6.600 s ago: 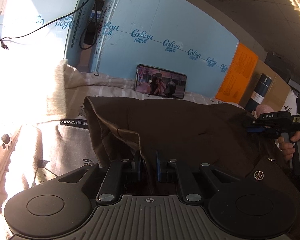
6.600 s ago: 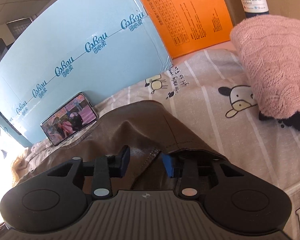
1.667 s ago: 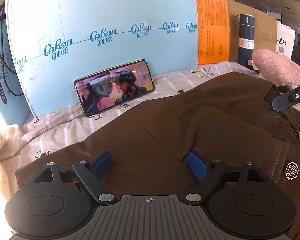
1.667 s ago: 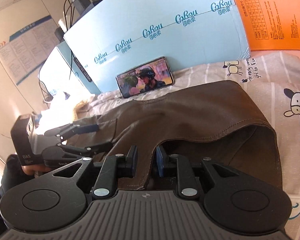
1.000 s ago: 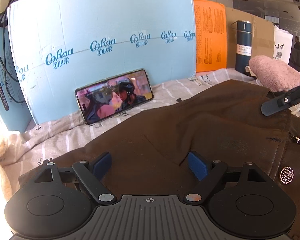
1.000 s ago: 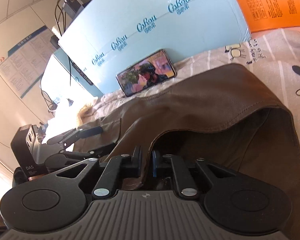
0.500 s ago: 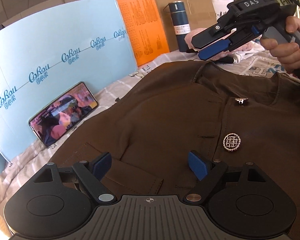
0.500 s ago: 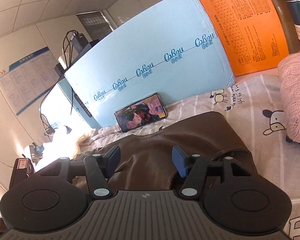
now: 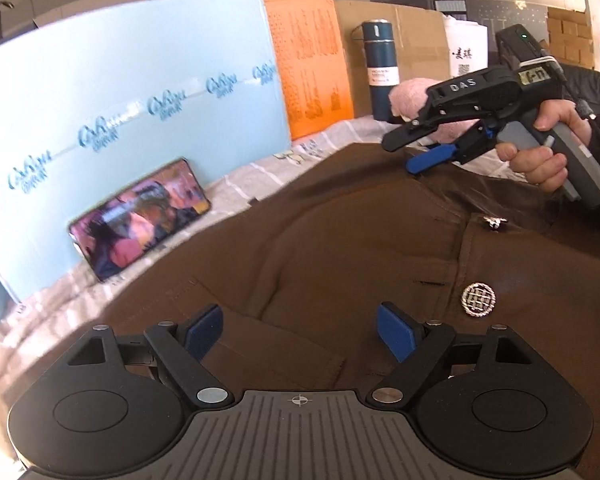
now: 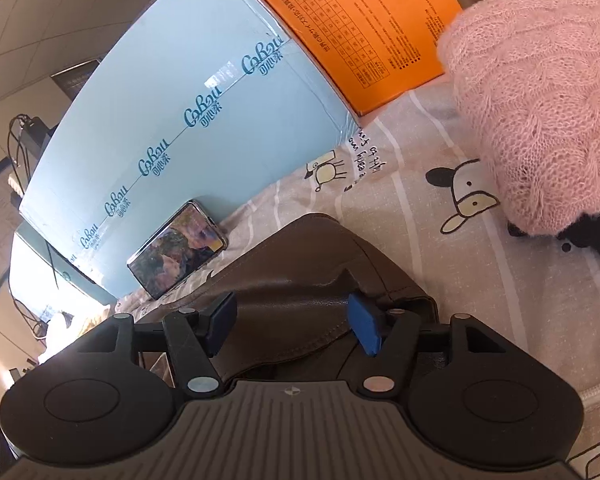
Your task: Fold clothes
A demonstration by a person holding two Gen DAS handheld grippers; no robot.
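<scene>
Since a second ago the right gripper (image 10: 294, 326) has let go of the brown fold it was pinching, and its jaws are opening with nothing pressed between the pads, only the jacket (image 9: 340, 248) edge lying under them. The left gripper (image 9: 300, 328) has swung rightward, so the button (image 9: 478, 299) and placket now show where a plain brown panel did.

The jacket lies spread on the cow-print sheet (image 10: 480, 280), front up, with its far edge near the phone (image 9: 140, 220) that leans on the blue box (image 9: 140, 100). The folded part sits flat on the body — likely why the right jaws release here, the flap having been laid where it belongs.

The left gripper hovers low over the near part of the jacket, spread wide, pads clear of the cloth and gripping nothing; it seems ready to take the next edge. In the left wrist view a hand (image 9: 548, 152) grips the right tool's handle at the far right, fingers curled round it, the tool tilted down toward the collar area. Beyond it sit a pink knit (image 10: 540, 100) and a dark bottle (image 9: 380, 68), well clear of the jacket's middle — nothing blocks a further fold.
</scene>
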